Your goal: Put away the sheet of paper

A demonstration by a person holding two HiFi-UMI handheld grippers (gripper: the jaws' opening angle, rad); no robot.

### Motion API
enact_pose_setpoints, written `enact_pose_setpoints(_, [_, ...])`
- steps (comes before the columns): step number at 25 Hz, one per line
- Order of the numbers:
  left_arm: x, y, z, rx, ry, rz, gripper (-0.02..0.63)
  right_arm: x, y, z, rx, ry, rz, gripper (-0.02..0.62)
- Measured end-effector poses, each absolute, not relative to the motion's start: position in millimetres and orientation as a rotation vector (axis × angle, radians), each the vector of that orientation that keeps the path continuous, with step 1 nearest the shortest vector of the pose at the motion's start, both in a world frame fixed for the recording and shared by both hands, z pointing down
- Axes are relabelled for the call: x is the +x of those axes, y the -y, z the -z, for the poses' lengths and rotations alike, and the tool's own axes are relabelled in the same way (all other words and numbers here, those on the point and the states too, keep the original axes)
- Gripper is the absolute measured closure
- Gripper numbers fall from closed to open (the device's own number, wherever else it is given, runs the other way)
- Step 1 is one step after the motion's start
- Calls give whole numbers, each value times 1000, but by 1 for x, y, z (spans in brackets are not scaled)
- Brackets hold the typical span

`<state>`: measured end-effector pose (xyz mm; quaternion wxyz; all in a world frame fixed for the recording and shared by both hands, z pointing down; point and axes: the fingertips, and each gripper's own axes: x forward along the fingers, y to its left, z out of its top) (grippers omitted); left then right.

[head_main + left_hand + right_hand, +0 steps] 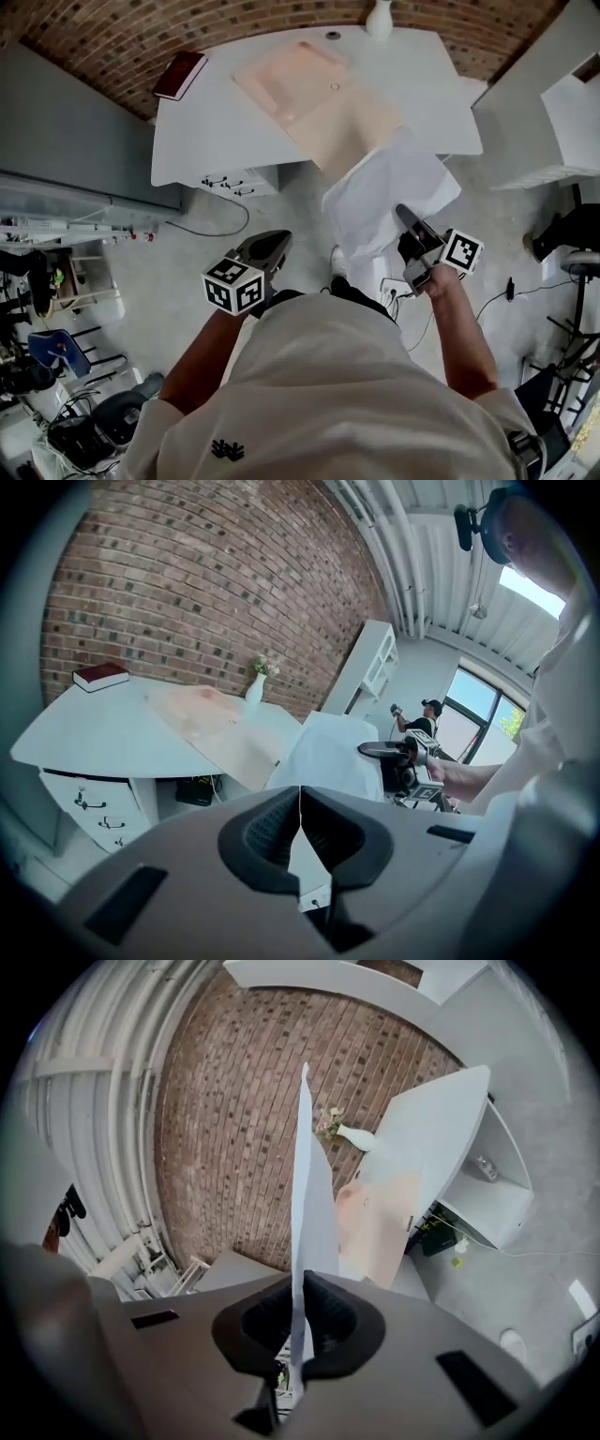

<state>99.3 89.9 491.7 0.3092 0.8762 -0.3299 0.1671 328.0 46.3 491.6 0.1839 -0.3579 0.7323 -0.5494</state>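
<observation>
A white sheet of paper (389,187) hangs in the air in front of the white table (216,122). My right gripper (403,217) is shut on its near edge. In the right gripper view the sheet (306,1185) stands edge-on and runs down between the pads of that gripper (302,1283). An open pinkish folder (314,98) lies flat on the table, beyond the sheet. My left gripper (275,244) is held to the left of the sheet, apart from it, shut on nothing. In the left gripper view its jaws (300,803) meet, with the sheet (328,752) and the right gripper (389,750) ahead.
A dark red book (180,75) lies on the table's far left corner and a white vase (379,19) stands at its back edge. Drawers (230,181) sit under the table. A white shelf unit (553,103) is at the right. Chairs and cables crowd the floor at the left.
</observation>
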Motion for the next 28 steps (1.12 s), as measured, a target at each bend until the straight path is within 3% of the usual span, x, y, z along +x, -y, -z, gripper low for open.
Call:
enact_pose_setpoints(12, [75, -13, -490, 2255, 1035, -418, 581, 318, 83, -530, -904, -2040, 1666, 568])
enact_pose_setpoints(28, [-78, 125, -477, 2385, 896, -329, 581, 251, 189, -584, -1282, -1884, 1718, 568])
